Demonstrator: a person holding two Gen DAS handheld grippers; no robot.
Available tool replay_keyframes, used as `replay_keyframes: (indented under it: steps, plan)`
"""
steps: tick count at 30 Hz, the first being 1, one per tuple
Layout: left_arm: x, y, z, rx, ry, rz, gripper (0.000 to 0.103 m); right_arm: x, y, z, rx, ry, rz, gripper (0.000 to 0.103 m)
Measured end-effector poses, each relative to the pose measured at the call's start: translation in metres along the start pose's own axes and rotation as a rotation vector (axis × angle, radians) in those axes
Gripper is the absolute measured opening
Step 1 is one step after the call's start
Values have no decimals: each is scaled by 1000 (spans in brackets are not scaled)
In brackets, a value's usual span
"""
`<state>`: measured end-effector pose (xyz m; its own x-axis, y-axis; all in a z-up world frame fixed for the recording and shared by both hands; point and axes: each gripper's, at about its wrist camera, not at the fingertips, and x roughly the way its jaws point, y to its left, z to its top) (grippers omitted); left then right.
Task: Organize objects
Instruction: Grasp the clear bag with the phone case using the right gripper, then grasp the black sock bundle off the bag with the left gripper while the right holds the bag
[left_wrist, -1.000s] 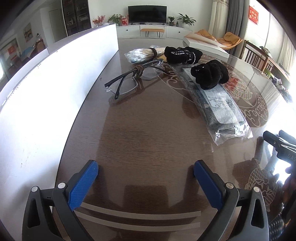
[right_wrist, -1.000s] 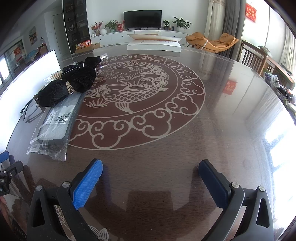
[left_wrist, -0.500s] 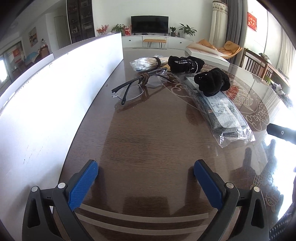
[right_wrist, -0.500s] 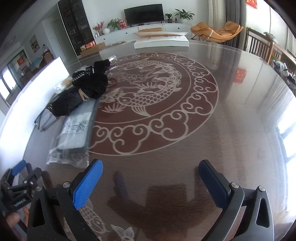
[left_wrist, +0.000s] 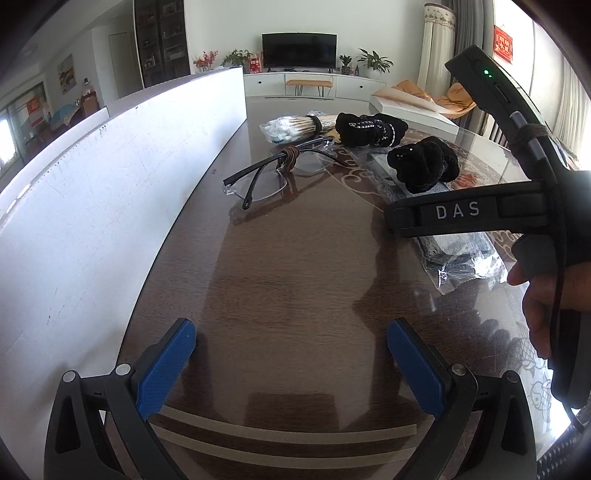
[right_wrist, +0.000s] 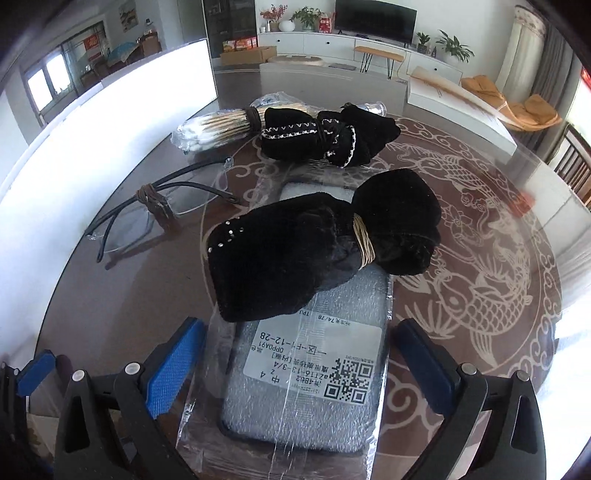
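Observation:
My right gripper (right_wrist: 295, 354) is open, its blue pads either side of a phone case in a clear plastic bag (right_wrist: 314, 373). A black cloth bundle tied with cord (right_wrist: 321, 251) lies on the bag's far end. Behind it lie a second black bundle with white stitching (right_wrist: 325, 136), a tied bunch of cotton swabs (right_wrist: 218, 127) and glasses tied with cord (right_wrist: 147, 206). My left gripper (left_wrist: 291, 358) is open and empty over bare table; the glasses (left_wrist: 273, 173) and bundles (left_wrist: 424, 166) lie ahead. The right gripper's body (left_wrist: 517, 184) crosses the left wrist view.
A long white board (left_wrist: 110, 192) stands along the table's left edge. A white flat box (right_wrist: 454, 103) lies at the far side. The glass-topped table (right_wrist: 498, 277) has a fish pattern. Chairs stand at the right.
My right gripper swung left and forward from the open table to straddle the bagged phone case. My left gripper stayed almost still.

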<state>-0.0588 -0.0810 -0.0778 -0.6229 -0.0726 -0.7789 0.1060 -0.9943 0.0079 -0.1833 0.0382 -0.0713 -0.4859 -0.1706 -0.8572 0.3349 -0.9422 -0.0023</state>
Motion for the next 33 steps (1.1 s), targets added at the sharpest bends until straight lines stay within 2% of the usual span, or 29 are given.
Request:
replay_keyframes:
  steps: [1, 2, 6, 14, 18, 21, 25, 29, 33]
  plan:
    - [0, 0, 0, 0, 0, 0, 103, -5, -6, -3, 15, -16, -11, 83]
    - [0, 0, 0, 0, -1, -1, 103, -9, -13, -5, 27, -14, -5, 76]
    - [0, 0, 0, 1, -2, -2, 103, -24, -41, -32, 10, -23, -10, 76]
    - [1, 0, 0, 1, -4, 0, 103, -64, -95, -103, -17, -99, 3, 76]
    - [0, 0, 0, 3, -7, -2, 103, -72, -104, -115, 7, -131, 6, 77]
    - [1, 0, 1, 7, -2, -7, 103, -69, -100, -112, 4, -125, -9, 84]
    - [3, 0, 8, 27, 65, -27, 103, -70, -102, -114, 26, -131, -17, 87]
    - [-3, -19, 19, 49, 59, -121, 103, -70, -107, -115, 54, -139, -10, 87]
    - [-22, -69, 58, 143, -2, -260, 103, -72, -104, -116, 35, -151, -15, 87]
